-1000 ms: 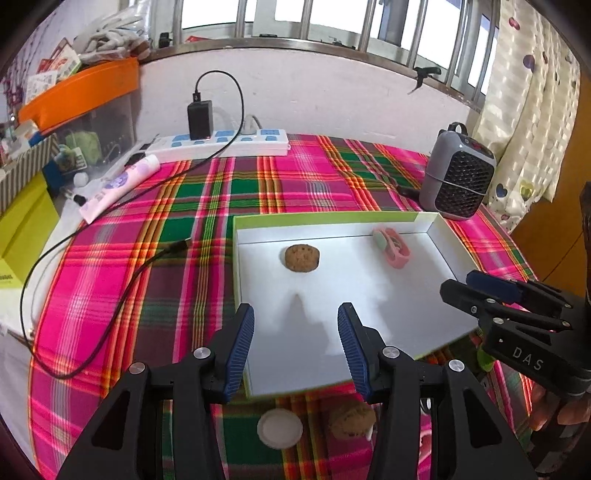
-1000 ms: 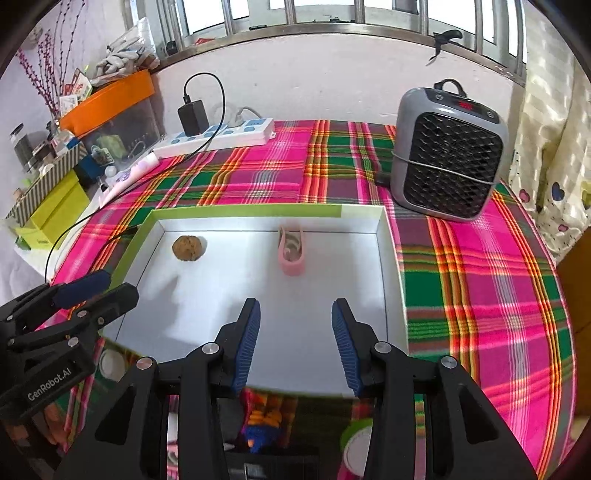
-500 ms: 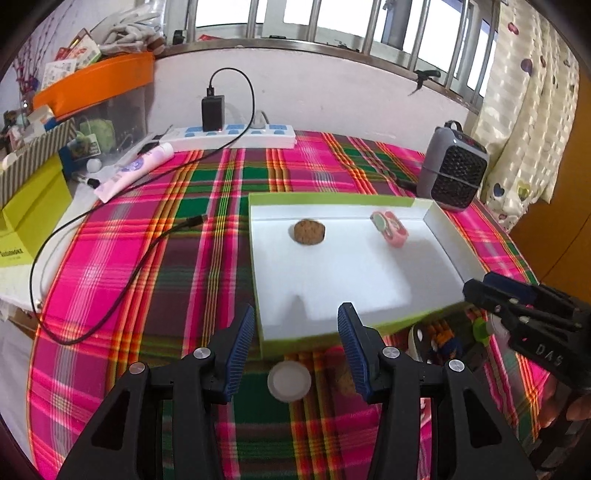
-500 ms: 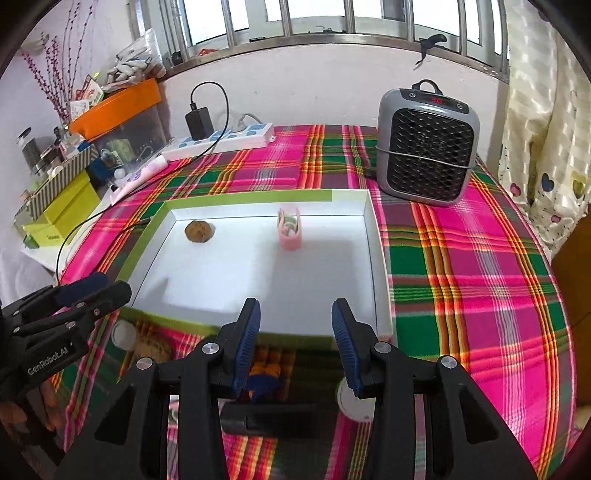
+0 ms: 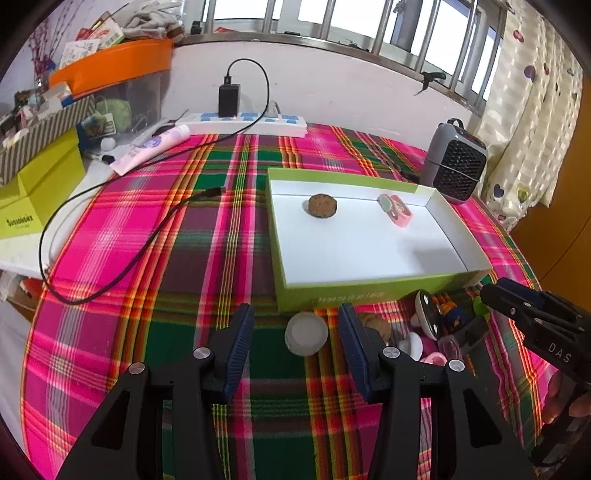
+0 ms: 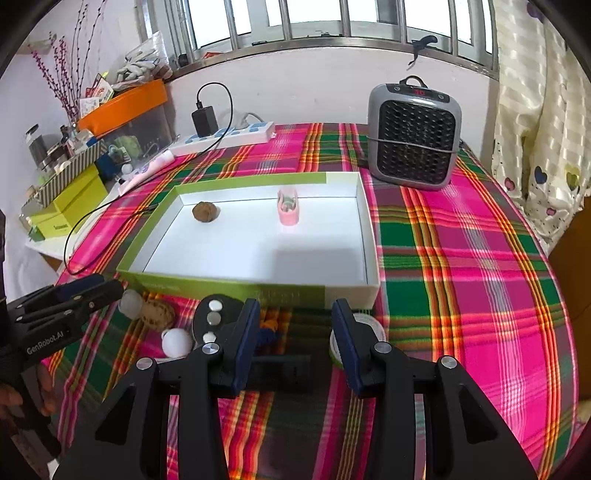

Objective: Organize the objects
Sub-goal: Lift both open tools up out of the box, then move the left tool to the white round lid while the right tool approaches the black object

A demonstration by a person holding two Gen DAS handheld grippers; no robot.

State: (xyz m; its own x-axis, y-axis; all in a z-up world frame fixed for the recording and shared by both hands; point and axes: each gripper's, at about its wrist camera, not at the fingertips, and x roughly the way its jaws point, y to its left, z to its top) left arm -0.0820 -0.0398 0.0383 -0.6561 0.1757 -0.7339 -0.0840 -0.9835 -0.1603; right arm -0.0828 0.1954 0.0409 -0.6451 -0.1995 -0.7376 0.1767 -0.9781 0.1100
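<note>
White cap (image 5: 306, 333) sits btwn open, empty left gripper (image 5: 295, 349) jaws; right gripper (image 6: 294, 339) jaws open, empty, over clutter.

One green box (image 5: 354, 291) — two walnuts (image 5: 322, 205), one pink holder (image 5: 396, 210), one white cap (image 5: 306, 333), one heater (image 6: 414, 135), one power strip (image 5: 243, 124)

I see a barred window (image 6: 332, 14) letting in daylight above a white wall (image 6: 314, 92), a patterned curtain (image 6: 535, 129) at right, and a plaid-covered surface (image 6: 461, 258).
</note>
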